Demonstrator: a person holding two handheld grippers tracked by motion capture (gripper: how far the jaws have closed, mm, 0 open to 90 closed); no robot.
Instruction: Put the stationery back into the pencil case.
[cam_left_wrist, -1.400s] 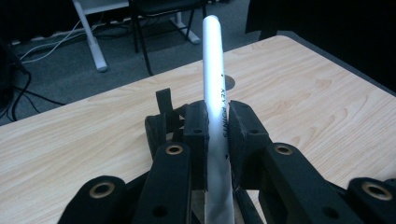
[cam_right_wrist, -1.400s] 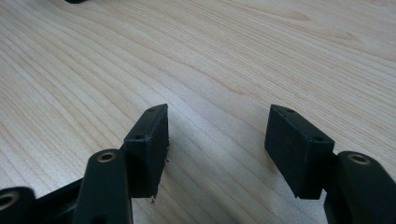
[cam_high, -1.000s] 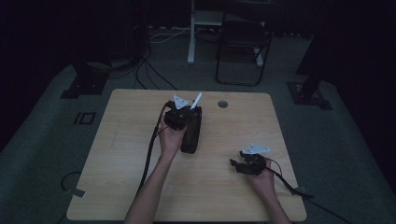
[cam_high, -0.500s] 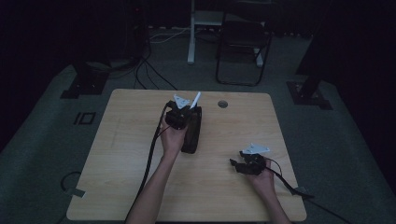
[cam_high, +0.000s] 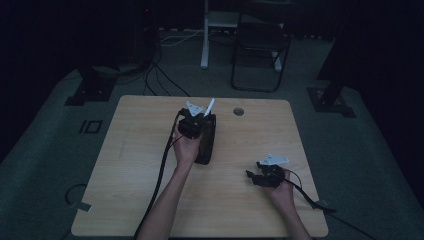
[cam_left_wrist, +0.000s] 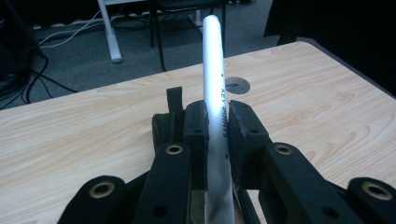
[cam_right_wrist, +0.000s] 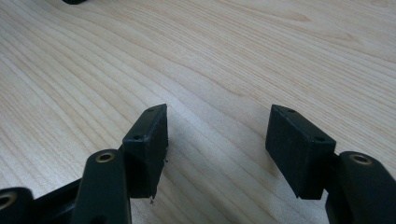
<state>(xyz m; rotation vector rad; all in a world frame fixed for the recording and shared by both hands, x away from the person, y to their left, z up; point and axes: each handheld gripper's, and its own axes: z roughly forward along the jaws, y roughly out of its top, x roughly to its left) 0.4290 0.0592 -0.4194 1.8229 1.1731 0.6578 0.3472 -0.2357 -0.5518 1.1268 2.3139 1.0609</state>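
My left tool (cam_left_wrist: 217, 140) is clamped on a white pen (cam_left_wrist: 214, 79) — the two black pads press its barrel from either side, and the barrel rises between them and past them toward the far edge of the counter (cam_left_wrist: 327, 107). Dark lettering runs along the barrel just above the pads. In the high view the left tool (cam_high: 200, 117) sits over the middle of the counter, slightly toward its far side, with the pen's white tip (cam_high: 209, 106) slanting up and to the right of it. A black case (cam_high: 206, 145) lies on the wood directly under and beside my left hand (cam_high: 186, 150); whether the hand rests on it I cannot tell. A round cable hole (cam_high: 238, 111) is set in the counter near the far edge, just right of the pen.

My right tool (cam_right_wrist: 217, 140) stands apart — nothing between its pads, bare wood grain beneath them. In the high view it (cam_high: 252, 176) lies low over the near right part of the counter, well apart from the left tool, pointing left, with its cable trailing off over the right edge.
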